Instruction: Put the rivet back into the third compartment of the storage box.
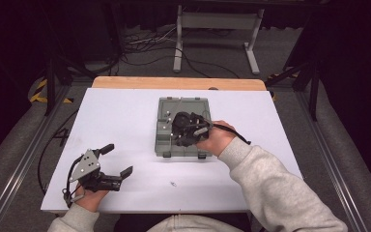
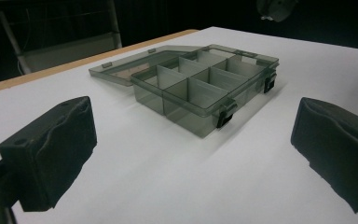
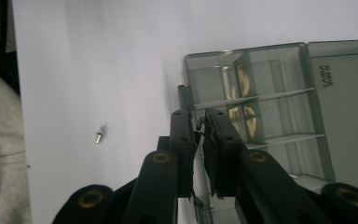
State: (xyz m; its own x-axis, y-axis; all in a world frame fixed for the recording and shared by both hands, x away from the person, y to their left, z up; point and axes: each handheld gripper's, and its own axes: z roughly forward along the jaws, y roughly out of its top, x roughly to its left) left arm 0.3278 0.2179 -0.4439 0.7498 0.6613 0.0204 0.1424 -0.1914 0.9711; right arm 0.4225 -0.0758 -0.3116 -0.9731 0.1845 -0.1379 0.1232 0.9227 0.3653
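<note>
A clear grey compartment box [image 1: 160,145] lies open mid-table, its lid [image 1: 183,102] folded flat on the far side. My right gripper [image 1: 182,134] hovers over the box, pointing down, its jaws shut on a small dark metal part [image 3: 198,123] pinched at the tips. In the right gripper view my right gripper [image 3: 199,116] hangs above the box's near edge [image 3: 186,93]. A small silver screw [image 3: 99,136] lies loose on the white table [image 1: 125,116], also the screw [image 1: 173,183] near the front. My left gripper [image 1: 118,159] rests at the front left, open and holding nothing.
The box [image 2: 200,116] has several dividers, and two small pale items [image 1: 166,119] lie in its left compartments. Yellowish shapes [image 3: 242,84] show in one cell. A wooden strip [image 1: 174,82] edges the table's far side. Cables and a stand [image 1: 217,29] are on the floor beyond.
</note>
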